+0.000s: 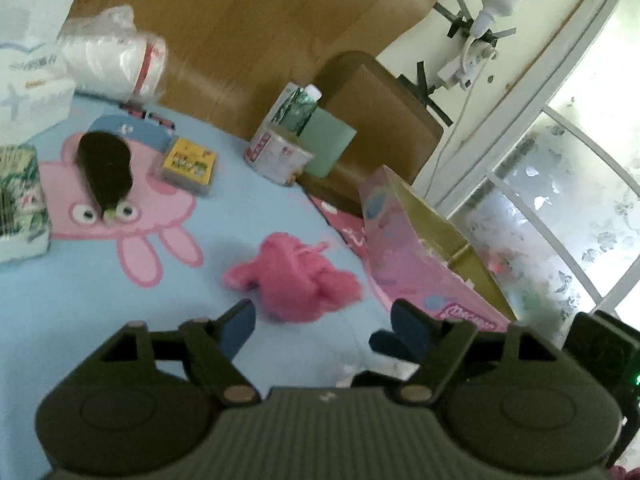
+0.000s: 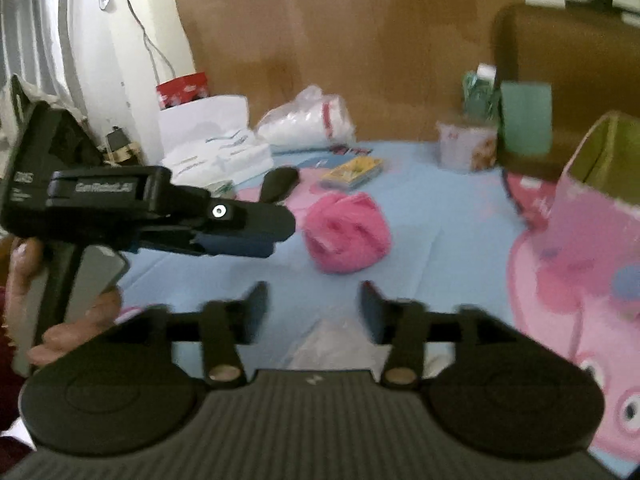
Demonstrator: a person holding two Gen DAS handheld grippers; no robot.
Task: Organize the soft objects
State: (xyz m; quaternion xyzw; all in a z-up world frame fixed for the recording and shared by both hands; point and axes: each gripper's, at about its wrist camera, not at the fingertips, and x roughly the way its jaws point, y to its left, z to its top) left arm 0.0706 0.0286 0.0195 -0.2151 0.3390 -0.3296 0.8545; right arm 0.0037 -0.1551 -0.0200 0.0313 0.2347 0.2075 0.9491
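Observation:
A fluffy pink soft toy (image 1: 294,276) lies on the light blue cartoon sheet (image 1: 80,320); it also shows in the right wrist view (image 2: 346,232). My left gripper (image 1: 324,320) is open and empty, just short of the toy; it shows from the side in the right wrist view (image 2: 276,226), to the left of the toy. My right gripper (image 2: 314,300) is open and empty, a little in front of the toy. A pink cartoon fabric box (image 1: 424,268) stands open to the right of the toy, and appears in the right wrist view (image 2: 592,240). A dark plush (image 1: 106,168) lies farther back.
Tissue packs (image 1: 24,200), a plastic-wrapped white roll (image 1: 116,60), a yellow card box (image 1: 188,164), a small printed tub (image 1: 276,152) and a green box (image 1: 326,144) lie along the back. A wooden headboard (image 1: 240,20) stands behind. Crumpled clear plastic (image 2: 332,340) lies below my right gripper.

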